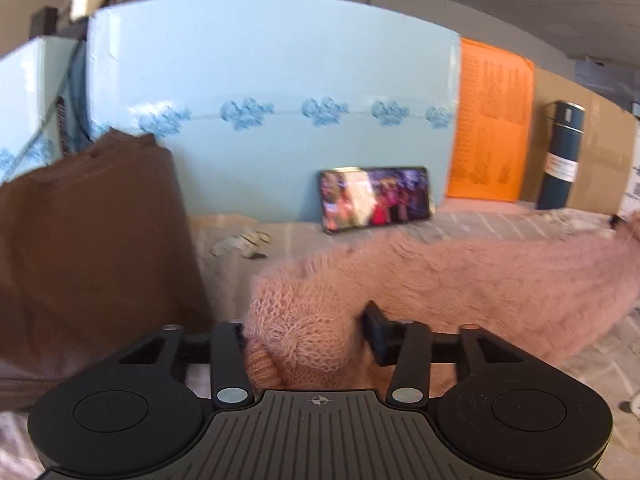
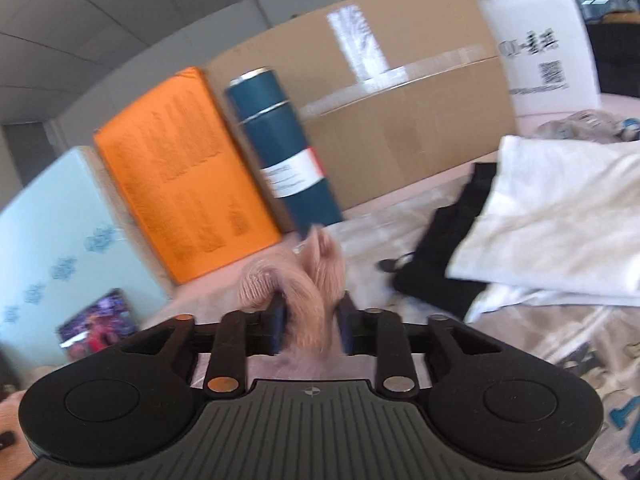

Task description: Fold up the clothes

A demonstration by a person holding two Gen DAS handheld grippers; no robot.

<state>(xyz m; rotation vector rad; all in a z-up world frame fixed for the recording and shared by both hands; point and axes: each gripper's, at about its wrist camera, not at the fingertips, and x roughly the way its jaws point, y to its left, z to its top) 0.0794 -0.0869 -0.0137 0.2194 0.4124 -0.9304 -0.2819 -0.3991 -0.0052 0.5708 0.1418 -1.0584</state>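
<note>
A fluffy pink knit sweater (image 1: 460, 280) stretches across the bed from lower centre to the right edge in the left wrist view. My left gripper (image 1: 308, 332) is shut on a bunched end of it; the knit fills the gap between the fingers (image 1: 378, 334). In the right wrist view my right gripper (image 2: 310, 320) is shut on another bunched end of the pink sweater (image 2: 304, 280), which sticks up between the fingers. The frames are motion-blurred.
A brown garment (image 1: 100, 232) hangs at left. A phone (image 1: 376, 198) leans on a light blue board (image 1: 272, 80). An orange packet (image 2: 180, 168), a blue bottle (image 2: 284, 148), a cardboard box (image 2: 400, 100), and a pile of white (image 2: 560, 220) and black clothes (image 2: 448, 252) lie on the patterned bedsheet (image 2: 540, 340).
</note>
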